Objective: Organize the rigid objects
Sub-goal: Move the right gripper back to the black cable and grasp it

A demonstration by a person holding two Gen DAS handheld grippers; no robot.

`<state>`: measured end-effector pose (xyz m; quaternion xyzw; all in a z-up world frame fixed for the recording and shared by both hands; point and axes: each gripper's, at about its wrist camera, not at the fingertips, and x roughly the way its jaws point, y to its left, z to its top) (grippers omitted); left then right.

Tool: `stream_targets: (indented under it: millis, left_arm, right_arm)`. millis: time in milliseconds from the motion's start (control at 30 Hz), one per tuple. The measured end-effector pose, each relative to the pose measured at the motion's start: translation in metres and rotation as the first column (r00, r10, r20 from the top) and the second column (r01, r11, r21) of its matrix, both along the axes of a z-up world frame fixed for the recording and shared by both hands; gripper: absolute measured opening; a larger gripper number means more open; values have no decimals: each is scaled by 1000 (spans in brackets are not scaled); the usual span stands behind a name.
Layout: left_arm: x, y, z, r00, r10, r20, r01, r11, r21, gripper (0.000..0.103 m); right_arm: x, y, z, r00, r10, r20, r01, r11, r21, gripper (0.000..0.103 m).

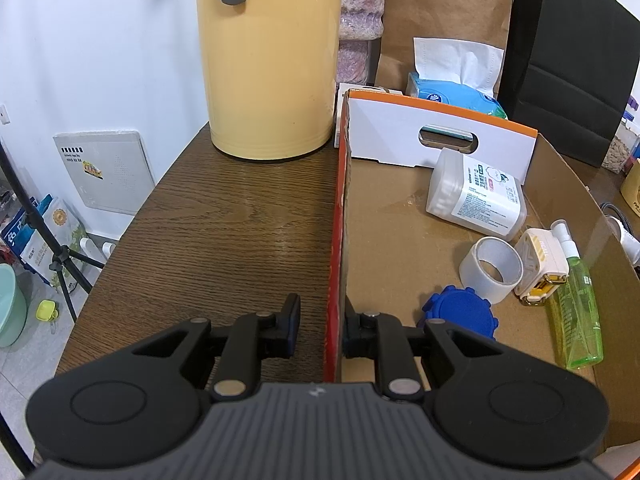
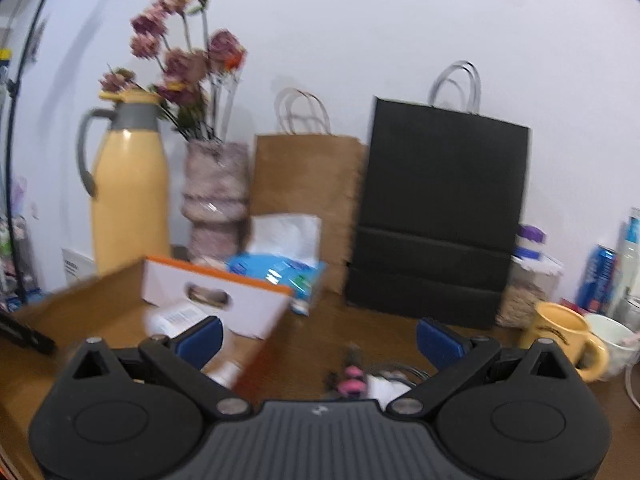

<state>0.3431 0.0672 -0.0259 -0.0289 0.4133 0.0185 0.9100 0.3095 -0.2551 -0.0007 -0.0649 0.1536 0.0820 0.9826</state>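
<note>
Left wrist view: left gripper (image 1: 319,330) fingers clenched on the cardboard box (image 1: 340,216) wall, on a wood-grain desk (image 1: 224,224).
Inside lie a blue ridged lid (image 1: 460,312) and a green bottle (image 1: 576,300), its long axis pointing away; right gripper (image 2: 319,338) fingers released.

Left gripper (image 1: 320,330) clamped, right gripper (image 2: 319,340) agape.

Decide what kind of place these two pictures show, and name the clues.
Probably a home dining or side table: a yellow thermos jug, a vase of dried flowers and mugs stand on the wooden tabletop.

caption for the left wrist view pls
Left tongs clamp the cardboard box wall; tape roll and bottles inside.
</note>
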Motion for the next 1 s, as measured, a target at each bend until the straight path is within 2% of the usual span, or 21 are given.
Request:
stream_targets:
  millis: [200, 500, 733, 800, 900, 1000]
  left_arm:
    - [0, 0, 0, 1000, 0, 1, 0, 1000, 1, 20]
    - [0, 0, 0, 1000, 0, 1, 0, 1000, 1, 20]
    - [0, 0, 0, 1000, 0, 1, 0, 1000, 1, 20]
    - [0, 0, 0, 1000, 1, 2, -1, 1000, 3, 20]
    - [0, 0, 0, 1000, 1, 3, -1, 1000, 4, 20]
    - [0, 0, 0, 1000, 1, 3, -1, 1000, 4, 20]
  right_arm:
    - [1, -38, -30, 989, -110, -102, 108, 994, -21, 103]
    - [24, -58, -64, 949, -187, -253, 177, 982, -63, 103]
    - [30, -72, -70, 930, -214, -298, 223, 975, -5, 103]
    - [34, -76, -71, 925, -212, -316, 227, 974, 11, 101]
    - [38, -81, -73, 916, -205, -346, 232, 972, 38, 90]
    - [39, -83, -74, 913, -201, -356, 233, 971, 50, 73]
